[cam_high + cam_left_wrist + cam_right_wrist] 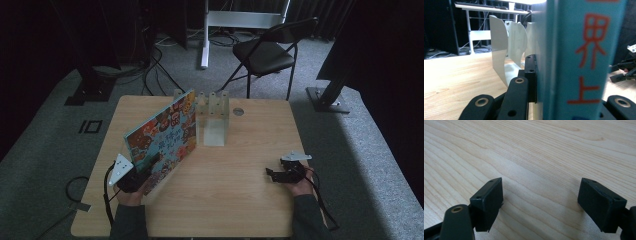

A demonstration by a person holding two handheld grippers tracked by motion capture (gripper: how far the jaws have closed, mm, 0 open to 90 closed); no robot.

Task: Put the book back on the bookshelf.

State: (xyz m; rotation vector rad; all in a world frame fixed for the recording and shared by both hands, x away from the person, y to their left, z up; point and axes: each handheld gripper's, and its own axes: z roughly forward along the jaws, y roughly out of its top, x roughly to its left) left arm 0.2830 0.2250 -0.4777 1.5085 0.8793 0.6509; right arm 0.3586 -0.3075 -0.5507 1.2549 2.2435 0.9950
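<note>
Standing tilted on the table [240, 200], just left of the rack [212, 117], the book [167, 135] is clamped by its spine end in the left gripper [145, 172]. Held so far out (a long lever), it could twist or catch a divider and shove the rack. Well apart, the right gripper [540, 202] rests open, empty.

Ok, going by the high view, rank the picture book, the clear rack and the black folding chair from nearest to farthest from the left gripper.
1. Picture book: clamped in the left gripper, tilted up over the table's left half.
2. Clear rack: beyond the book, at the table's far middle.
3. Black folding chair: on the floor past the far edge.
</note>
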